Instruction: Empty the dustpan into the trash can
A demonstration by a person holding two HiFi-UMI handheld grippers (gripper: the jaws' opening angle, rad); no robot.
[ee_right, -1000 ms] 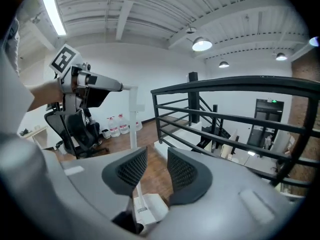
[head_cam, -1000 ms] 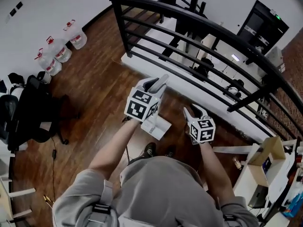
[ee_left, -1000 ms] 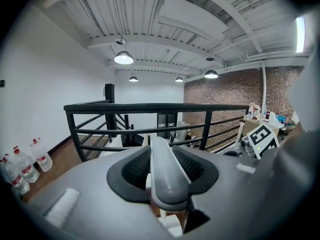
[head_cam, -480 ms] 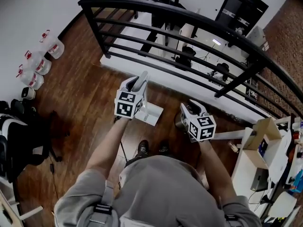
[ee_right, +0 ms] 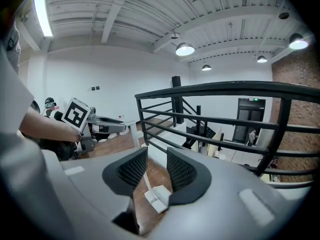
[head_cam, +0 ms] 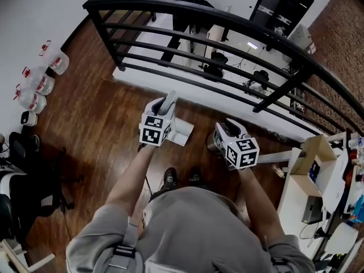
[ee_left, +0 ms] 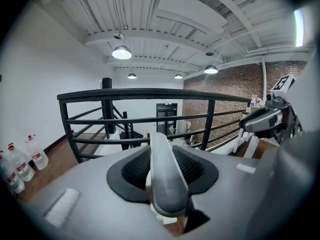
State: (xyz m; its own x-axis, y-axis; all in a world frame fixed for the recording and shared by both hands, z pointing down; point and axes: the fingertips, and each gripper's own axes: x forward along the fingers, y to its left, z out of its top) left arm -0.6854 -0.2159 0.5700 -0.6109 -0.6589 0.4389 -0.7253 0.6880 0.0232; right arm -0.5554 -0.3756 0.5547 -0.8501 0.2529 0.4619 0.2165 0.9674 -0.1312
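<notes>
Now that my left gripper (head_cam: 162,107), clamped on the handle (ee_left: 167,179) of the dustpan (head_cam: 182,131), has sunk and brought it low at frame centre, beside what seems the can (head_cam: 212,143) under my open, empty right gripper (head_cam: 227,128), I judge no tipping is possible from there.

Head view: dustpan (head_cam: 183,132) mostly under left tongs (head_cam: 165,103), only a white corner shows. Contents: can't tell. Round metal thing (head_cam: 211,143) center-right is mostly behind right tongs (head_cam: 225,129), can't confirm it's the bin. Shoes (head_cam: 170,178) half covered by torso. Counter (head_cam: 297,187) cut by right edge, items on it too small to ID. Black chair (head_cam: 20,198) cut by left edge. Bottles (head_cam: 35,87) upper left: labels unreadable. Left gripper view: handle (ee_left: 167,179) fills the gap, hides most of both pads + the pan below.
</notes>
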